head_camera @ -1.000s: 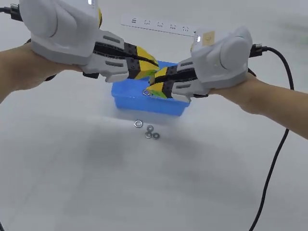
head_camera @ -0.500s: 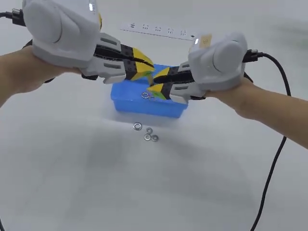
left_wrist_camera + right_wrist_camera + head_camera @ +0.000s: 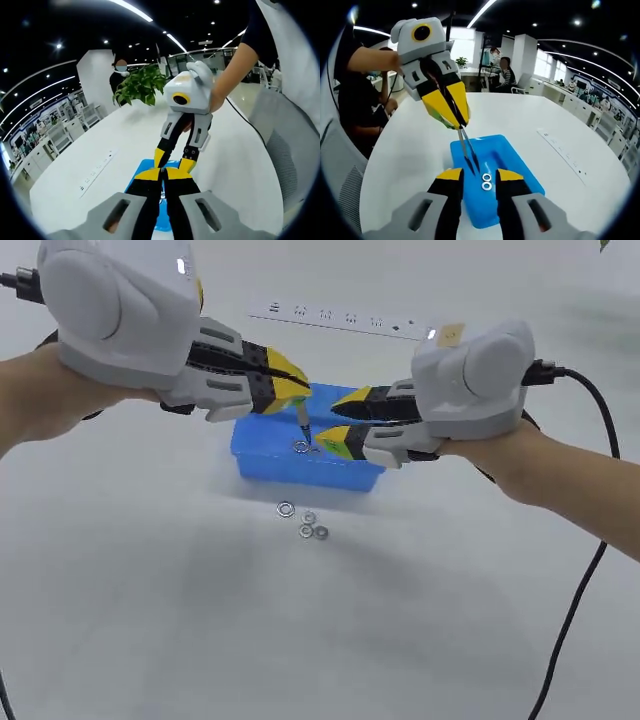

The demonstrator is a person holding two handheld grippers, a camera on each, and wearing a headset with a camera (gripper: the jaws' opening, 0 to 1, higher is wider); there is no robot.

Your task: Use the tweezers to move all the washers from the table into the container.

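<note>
On table (image 3: 150, 620), four washers (image 3: 286, 509), two in container (image 3: 300, 468)

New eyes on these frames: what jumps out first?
The left gripper pinches tweezers tip-down into the blue container, where two washers lie. The right gripper hovers open opposite, and four loose washers sit on the white table just in front of the container.

Bright and soft in the head view, lit from above. Faint grey shadows on the smooth white table (image 3: 300, 640). A bit blurry at the far top edge. Round and bent at the edges in both gripper views, with glare from long white ceiling light strips (image 3: 131, 10).
</note>
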